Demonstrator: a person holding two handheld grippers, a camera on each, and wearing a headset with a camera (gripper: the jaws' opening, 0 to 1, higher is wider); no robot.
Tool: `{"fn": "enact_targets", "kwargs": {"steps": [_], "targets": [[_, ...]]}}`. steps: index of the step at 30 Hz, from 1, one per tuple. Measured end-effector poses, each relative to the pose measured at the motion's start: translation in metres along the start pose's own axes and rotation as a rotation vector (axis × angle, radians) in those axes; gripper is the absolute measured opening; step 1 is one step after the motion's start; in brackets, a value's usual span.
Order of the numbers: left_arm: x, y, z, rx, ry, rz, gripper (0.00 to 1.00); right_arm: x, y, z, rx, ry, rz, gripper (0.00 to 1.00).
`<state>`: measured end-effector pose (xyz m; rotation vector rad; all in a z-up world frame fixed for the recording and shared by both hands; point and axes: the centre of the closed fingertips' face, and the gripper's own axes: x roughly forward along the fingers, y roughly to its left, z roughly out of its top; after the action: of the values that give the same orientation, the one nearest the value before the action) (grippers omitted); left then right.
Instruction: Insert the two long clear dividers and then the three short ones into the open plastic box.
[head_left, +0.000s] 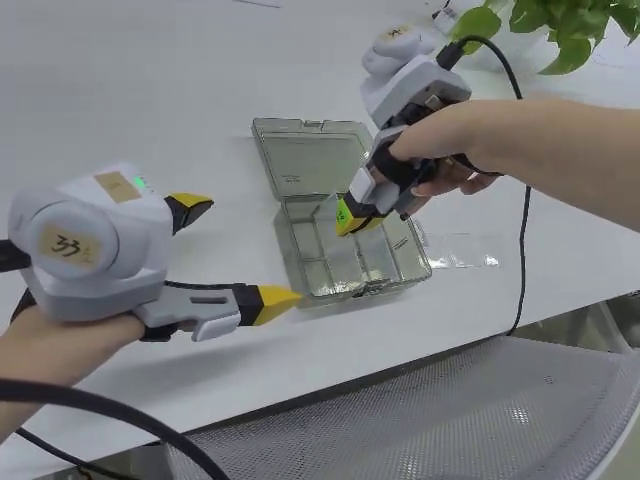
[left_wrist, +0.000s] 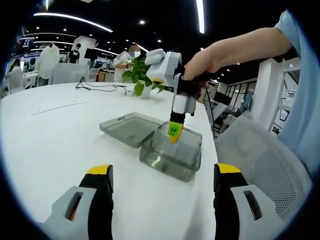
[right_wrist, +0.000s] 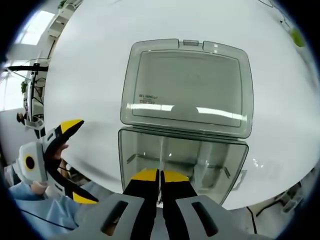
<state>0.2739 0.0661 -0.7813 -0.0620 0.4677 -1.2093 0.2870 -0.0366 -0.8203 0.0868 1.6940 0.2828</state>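
Right gripper (head_left: 350, 220) is down in the open plastic box (head_left: 352, 290), jaws pinched together on a clear divider (right_wrist: 162, 150) standing upright inside. Left gripper (head_left: 245, 250) hovers apart from the box, jaws spread wide, holding nothing. The box sits on the white table (head_left: 150, 90), lid (head_left: 310, 155) laid flat behind it, more clear dividers (head_left: 462, 252) just beside.

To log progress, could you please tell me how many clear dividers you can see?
1 for certain: a divider upright in the box, at the right gripper's tips. Clear pieces beside the box may be more.
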Motion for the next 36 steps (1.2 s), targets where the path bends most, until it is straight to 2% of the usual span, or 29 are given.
{"fn": "enact_targets", "kwargs": {"steps": [5,16,20,23,24,25,28,36], "targets": [[-0.001,0.000,0.000,0.000,0.000,0.002,0.84,0.003,0.004,-0.003,-0.006,0.003,-0.009,0.02],[0.000,-0.003,0.002,0.006,0.002,-0.003,0.83,0.003,0.001,-0.001,-0.025,-0.002,-0.010,0.03],[-0.001,-0.004,0.003,0.010,0.002,-0.002,0.83,0.002,0.007,-0.003,-0.056,-0.006,0.002,0.04],[-0.002,-0.003,0.004,0.011,0.002,-0.001,0.83,-0.001,0.014,-0.009,-0.060,-0.012,0.030,0.10],[-0.002,-0.003,0.004,0.011,0.003,0.001,0.83,-0.002,0.020,-0.008,-0.070,-0.037,0.049,0.12],[-0.002,-0.003,0.003,0.013,0.004,0.002,0.83,-0.003,0.019,-0.010,-0.066,-0.033,0.045,0.15],[-0.002,-0.004,0.004,0.016,0.004,0.000,0.83,-0.001,0.021,-0.003,-0.077,-0.055,0.084,0.20],[-0.002,-0.008,0.006,0.023,0.004,-0.005,0.83,-0.020,0.030,0.002,-0.112,-0.126,0.125,0.31]]}}
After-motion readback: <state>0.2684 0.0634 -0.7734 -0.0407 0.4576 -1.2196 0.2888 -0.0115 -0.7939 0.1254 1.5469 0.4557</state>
